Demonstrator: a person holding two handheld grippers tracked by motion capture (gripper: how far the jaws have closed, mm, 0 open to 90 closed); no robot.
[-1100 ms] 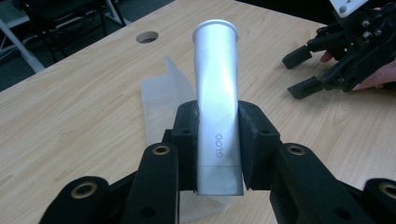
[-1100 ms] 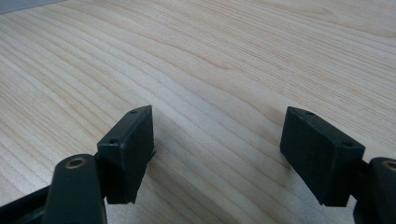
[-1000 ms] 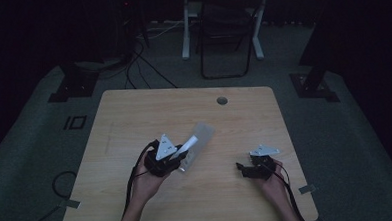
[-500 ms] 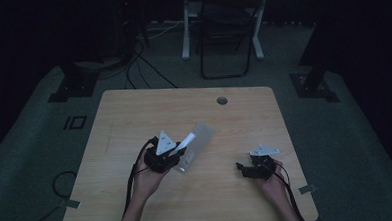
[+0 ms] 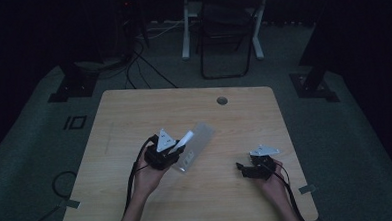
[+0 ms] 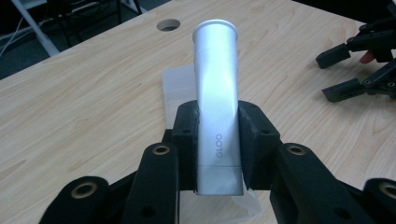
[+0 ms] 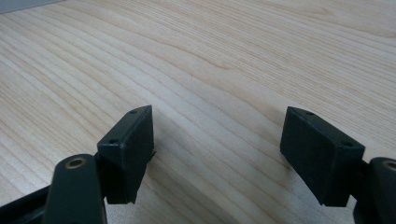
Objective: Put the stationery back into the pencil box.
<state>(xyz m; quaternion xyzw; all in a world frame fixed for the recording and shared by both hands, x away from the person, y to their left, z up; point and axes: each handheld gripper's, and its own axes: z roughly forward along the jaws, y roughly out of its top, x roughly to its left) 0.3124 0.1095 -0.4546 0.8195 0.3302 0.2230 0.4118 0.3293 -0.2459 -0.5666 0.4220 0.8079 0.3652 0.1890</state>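
The left gripper (image 6: 218, 140) is clamping the silver glue tube (image 6: 217, 93) above a translucent sheet (image 5: 198, 143) mid-tabletop, apparently readying it for use, while the right gripper (image 7: 217, 154) is idling with jaws spread near the tabletop's right edge.

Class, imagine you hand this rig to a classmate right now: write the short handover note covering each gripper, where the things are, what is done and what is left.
Left gripper: shut on the silver glue stick marked GLOO, gripping near its base, tube tilted up above the table. A translucent plastic piece lies right beside it.
Right gripper: open, holding nothing, low over bare wood at the table's right front.
Done: stick picked up.
Left: probably bring the right gripper across to pull the cap, or set the stick down; which one cannot be told.
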